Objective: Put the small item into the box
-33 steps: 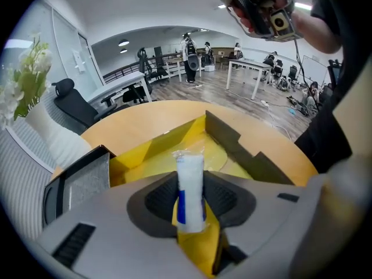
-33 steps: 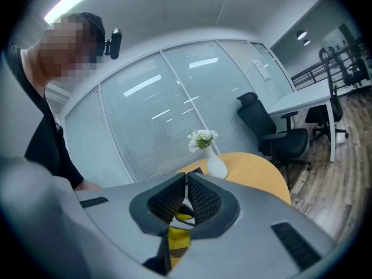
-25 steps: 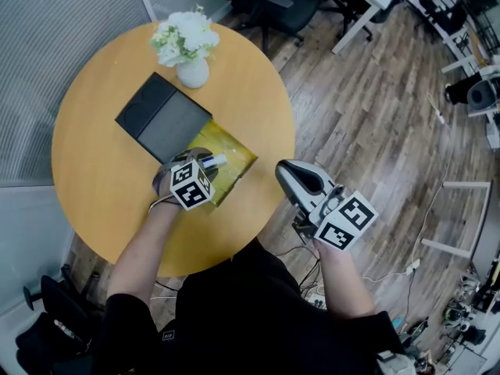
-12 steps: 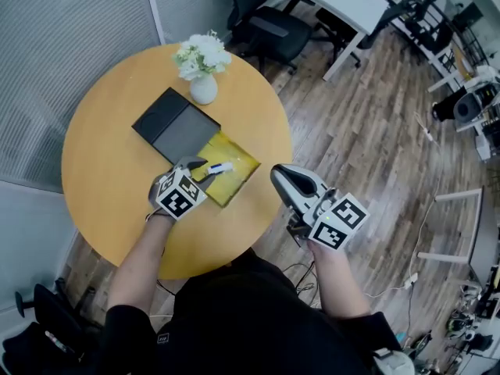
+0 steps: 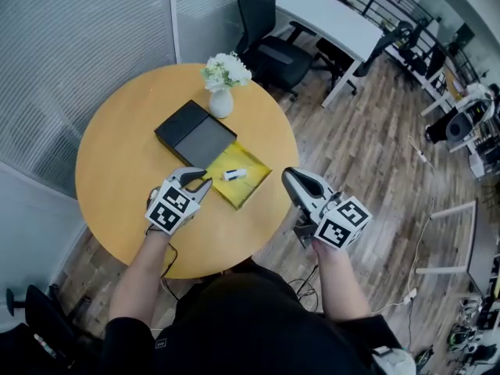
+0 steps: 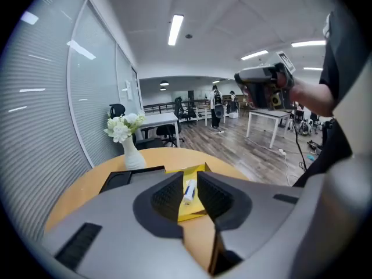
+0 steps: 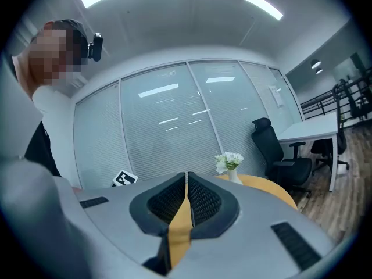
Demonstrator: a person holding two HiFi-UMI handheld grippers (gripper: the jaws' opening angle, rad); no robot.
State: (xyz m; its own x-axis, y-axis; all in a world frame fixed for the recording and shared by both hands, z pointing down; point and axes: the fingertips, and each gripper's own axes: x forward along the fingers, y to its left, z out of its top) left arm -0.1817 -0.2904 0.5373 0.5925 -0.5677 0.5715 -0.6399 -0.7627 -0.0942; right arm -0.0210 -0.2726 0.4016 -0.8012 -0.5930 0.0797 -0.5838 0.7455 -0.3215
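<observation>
Head view: the small item [image 5: 234, 175] lies inside the yellow box [image 5: 248, 192] on the table [image 5: 117, 170], at 2 o'clock from the left gripper [image 5: 200, 183], so the placing looks done.
Left gripper view: its fingers [image 6: 165, 196] have just been closing and stand slightly apart, with nothing between them.
Right gripper view: the right gripper [image 7: 186, 182] idles, unneeded, with its fingers pressed together on nothing.

White flower vase [image 5: 221, 102] on round wooden table [image 5: 117, 174]; black office chair [image 5: 273, 51] beyond.

Bright, even office light from long white ceiling strip lamps [image 6: 175, 29]; soft shadows, sharp focus, strong fisheye bending, dark corners.
</observation>
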